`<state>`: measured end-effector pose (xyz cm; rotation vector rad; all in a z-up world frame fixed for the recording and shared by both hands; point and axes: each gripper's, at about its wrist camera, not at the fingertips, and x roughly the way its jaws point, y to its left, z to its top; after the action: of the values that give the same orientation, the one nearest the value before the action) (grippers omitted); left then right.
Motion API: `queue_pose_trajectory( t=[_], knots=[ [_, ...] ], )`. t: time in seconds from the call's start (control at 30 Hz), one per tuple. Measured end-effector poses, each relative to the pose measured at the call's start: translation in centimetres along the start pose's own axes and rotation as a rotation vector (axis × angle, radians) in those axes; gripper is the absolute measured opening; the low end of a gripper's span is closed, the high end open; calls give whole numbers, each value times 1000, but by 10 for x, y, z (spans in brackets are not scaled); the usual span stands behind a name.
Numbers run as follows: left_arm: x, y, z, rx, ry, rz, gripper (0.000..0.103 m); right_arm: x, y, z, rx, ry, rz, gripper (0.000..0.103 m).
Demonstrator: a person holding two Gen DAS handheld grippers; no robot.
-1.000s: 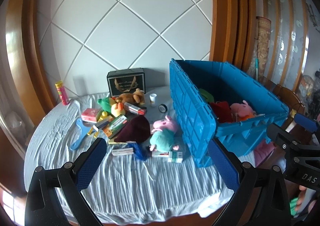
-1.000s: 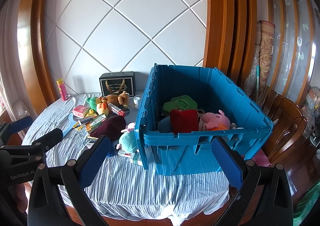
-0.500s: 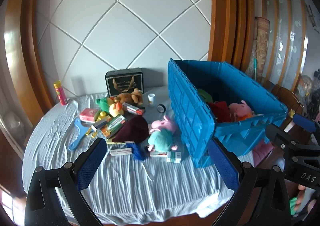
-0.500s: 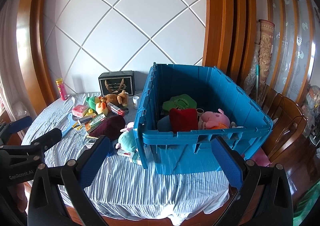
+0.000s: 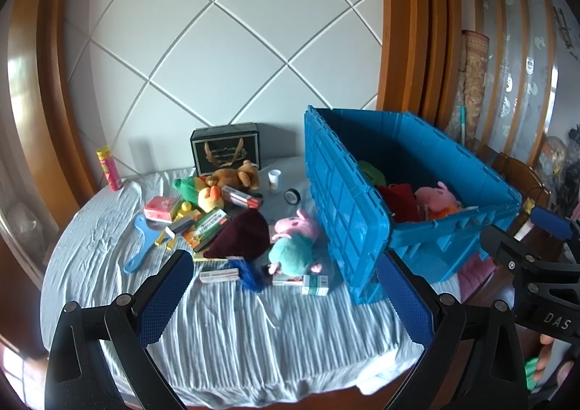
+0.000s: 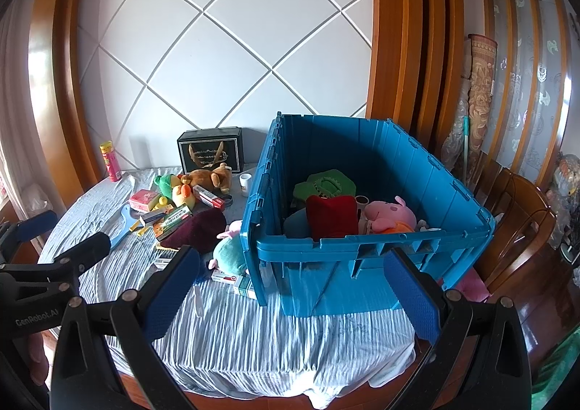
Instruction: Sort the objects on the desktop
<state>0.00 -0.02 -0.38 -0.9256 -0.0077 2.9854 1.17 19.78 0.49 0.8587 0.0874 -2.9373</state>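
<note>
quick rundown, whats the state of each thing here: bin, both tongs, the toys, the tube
blue bin: open, no lid on, partly filled
left tongs: open, holding nothing
right tongs: open, holding nothing
pink pig plush: lying inside the bin
pig plush in teal: lying on the cloth beside the bin
yellow and pink tube: standing upright
small white cup: upright

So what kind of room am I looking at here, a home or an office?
Most likely a home dining room: a cloth-covered round table, wooden dining chairs beside it and a white quilted wall panel framed in wood. Plush toys and a blue storage bin suggest a household.
</note>
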Motion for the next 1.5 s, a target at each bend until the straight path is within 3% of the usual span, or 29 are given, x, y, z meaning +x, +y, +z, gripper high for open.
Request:
queue_pose_trajectory(
  t=[1.0, 1.17, 1.5],
  knots=[
    [14, 18, -4, -18, 26, -9, 102, 14, 12, 0, -14, 22, 2, 103],
    [34, 60, -26, -66, 78, 15, 102, 20, 24, -3, -24, 31, 23, 103],
    [81, 199, -89, -196, 226, 243, 102, 55, 91, -11, -53, 53, 167, 103]
  ],
)
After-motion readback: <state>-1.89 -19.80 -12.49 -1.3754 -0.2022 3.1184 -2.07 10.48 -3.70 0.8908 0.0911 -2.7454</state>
